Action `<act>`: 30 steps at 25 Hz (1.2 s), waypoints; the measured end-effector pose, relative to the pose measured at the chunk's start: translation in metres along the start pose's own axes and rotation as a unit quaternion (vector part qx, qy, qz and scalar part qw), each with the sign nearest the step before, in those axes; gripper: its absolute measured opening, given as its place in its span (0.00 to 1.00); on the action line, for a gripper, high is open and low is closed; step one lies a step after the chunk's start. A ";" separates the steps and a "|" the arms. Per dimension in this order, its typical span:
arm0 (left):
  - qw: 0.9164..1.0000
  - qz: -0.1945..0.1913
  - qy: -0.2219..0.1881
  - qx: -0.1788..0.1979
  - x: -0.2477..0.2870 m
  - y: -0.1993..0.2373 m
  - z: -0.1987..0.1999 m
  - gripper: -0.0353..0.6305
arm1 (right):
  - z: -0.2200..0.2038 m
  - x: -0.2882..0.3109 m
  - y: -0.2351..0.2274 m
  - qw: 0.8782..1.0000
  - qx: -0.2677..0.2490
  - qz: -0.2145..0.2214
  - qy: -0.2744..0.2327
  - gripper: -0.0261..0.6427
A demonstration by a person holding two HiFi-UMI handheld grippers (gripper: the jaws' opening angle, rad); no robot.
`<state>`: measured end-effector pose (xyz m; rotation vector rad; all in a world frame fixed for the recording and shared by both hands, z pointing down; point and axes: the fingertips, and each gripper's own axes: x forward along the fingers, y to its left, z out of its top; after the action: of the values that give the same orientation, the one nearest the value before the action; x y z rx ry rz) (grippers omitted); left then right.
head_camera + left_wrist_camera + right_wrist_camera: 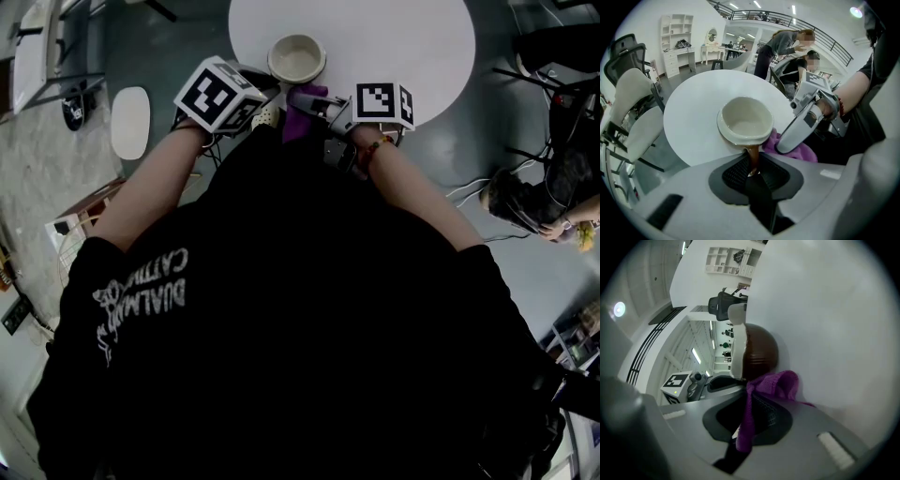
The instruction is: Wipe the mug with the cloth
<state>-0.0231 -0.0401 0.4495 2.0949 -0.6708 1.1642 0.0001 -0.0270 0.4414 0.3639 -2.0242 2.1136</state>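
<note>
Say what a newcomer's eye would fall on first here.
The cream-lined brown mug near the edge of the round white table, its handle pinched in the left claw. Next, the purple cloth clamped in the right claw, bunched against the mug's side.

My head camera looks steeply down; both gripper cameras sit close behind the fingers [736, 174], facing the mug [744, 123].
</note>
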 end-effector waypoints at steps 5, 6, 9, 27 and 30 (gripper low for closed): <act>1.000 -0.001 0.000 -0.002 0.003 -0.005 0.006 0.16 | -0.001 0.004 0.015 0.999 -0.030 0.024 0.020 0.08; 1.000 0.001 0.001 -0.001 0.003 -0.004 0.006 0.16 | 0.000 0.004 0.016 0.999 -0.032 0.027 0.019 0.08; 1.000 0.004 -0.002 0.003 0.003 -0.003 0.006 0.16 | 0.001 0.004 0.020 0.999 -0.036 0.039 0.013 0.08; 1.000 -0.003 -0.004 0.010 0.000 -0.007 0.000 0.16 | 0.019 -0.027 -0.011 0.998 -0.051 -0.012 -0.037 0.08; 1.000 0.005 -0.003 0.011 -0.001 -0.007 -0.002 0.16 | 0.021 -0.033 -0.014 0.997 -0.055 -0.021 -0.043 0.08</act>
<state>-0.0197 -0.0341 0.4475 2.1160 -0.6741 1.1764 0.0372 -0.0467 0.4457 0.4830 -2.1509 1.9847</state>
